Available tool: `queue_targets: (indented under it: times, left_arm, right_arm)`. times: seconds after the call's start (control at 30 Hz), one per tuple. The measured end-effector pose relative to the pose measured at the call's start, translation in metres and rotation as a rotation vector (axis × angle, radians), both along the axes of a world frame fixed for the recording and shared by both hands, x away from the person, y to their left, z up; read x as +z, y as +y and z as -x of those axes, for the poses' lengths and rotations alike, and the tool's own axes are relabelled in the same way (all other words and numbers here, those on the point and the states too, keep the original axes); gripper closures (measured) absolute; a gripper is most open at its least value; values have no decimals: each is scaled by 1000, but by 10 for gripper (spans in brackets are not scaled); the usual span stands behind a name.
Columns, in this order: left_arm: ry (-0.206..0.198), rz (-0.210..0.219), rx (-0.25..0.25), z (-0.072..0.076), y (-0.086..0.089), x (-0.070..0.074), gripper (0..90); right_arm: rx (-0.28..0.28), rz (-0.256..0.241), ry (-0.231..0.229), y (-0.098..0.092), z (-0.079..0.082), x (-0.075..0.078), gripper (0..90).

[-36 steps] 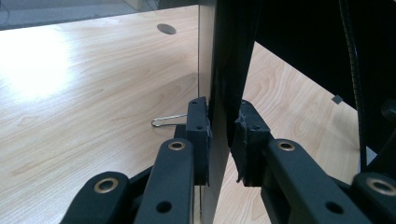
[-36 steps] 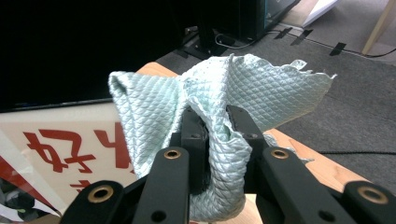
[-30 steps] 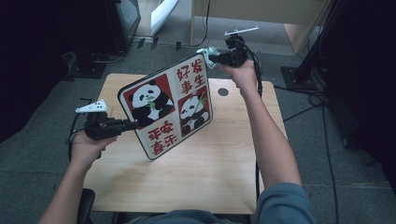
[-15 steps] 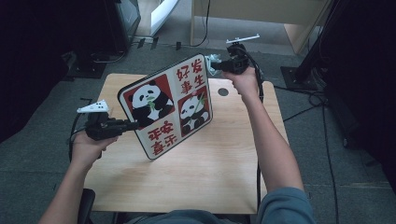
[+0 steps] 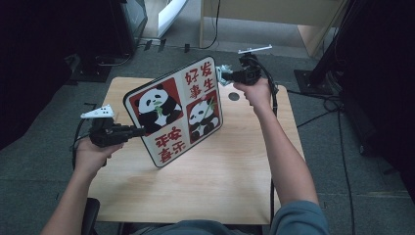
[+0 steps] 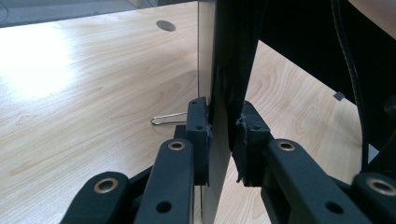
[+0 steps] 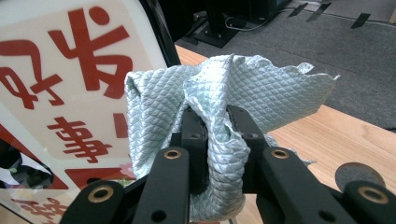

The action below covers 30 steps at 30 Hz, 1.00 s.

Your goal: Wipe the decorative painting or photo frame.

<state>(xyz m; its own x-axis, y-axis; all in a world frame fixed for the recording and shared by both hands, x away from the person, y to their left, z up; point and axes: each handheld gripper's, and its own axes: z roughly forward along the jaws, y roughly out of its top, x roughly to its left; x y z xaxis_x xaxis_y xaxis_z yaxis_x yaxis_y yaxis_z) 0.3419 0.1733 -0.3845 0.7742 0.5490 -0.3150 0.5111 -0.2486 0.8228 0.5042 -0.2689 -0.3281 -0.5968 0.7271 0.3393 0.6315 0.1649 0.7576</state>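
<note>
A square board [image 5: 173, 110] printed with two pandas and red Chinese characters stands tilted on its lower corner over the wooden table [image 5: 220, 176]. My left gripper [image 5: 139, 131] is shut on the board's left edge [image 6: 219, 93], seen edge-on between its jaws. A pale green quilted cloth [image 7: 224, 98] is bunched in my right gripper [image 7: 217, 123], which is shut on it. That cloth [image 5: 224, 73] touches the board's upper right corner, beside the red characters [image 7: 74, 60].
A round cable hole [image 5: 234, 96] lies in the table near the right hand. A bent wire clip [image 6: 163, 120] rests on the tabletop behind the board. Dark equipment stands [image 5: 337, 58] and cables surround the table on the grey floor.
The right gripper with the cloth has shifted slightly along the board's top right corner. The left gripper and board stay almost still.
</note>
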Motion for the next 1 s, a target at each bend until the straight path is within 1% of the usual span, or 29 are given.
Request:
queue_targets:
  times: [0.03, 0.2, 0.27, 0.37, 0.63, 0.73, 0.83, 0.93, 1.0]
  left_arm:
    - [1, 0, -1, 0, 0, 0, 786]
    - [2, 2, -5, 0, 0, 0, 786]
    - [2, 1, -5, 0, 0, 0, 786]
    - [1, 2, -5, 0, 0, 0, 786]
    - [2, 1, -7, 0, 0, 0, 786]
    - [2, 2, -8, 0, 0, 0, 786]
    - [0, 1, -7, 0, 0, 0, 786]
    - [-1, 0, -6, 0, 0, 0, 786]
    - [1, -1, -6, 0, 0, 0, 786]
  right_arm:
    - [0, -3, -8, 0, 1, -1, 785]
    - [-3, -2, 0, -1, 3, -8, 784]
    - [-3, 3, 13, -2, 5, -10, 784]
    - [-3, 3, 4, -2, 7, -14, 784]
    - [-2, 3, 36, -5, 8, -24, 784]
    - [-4, -1, 28, -6, 11, -28, 784]
    - [-6, -2, 42, -7, 13, -34, 784]
    - [-5, 8, 53, -8, 14, -38, 784]
    - [-10, 15, 44, -7, 16, -39, 784]
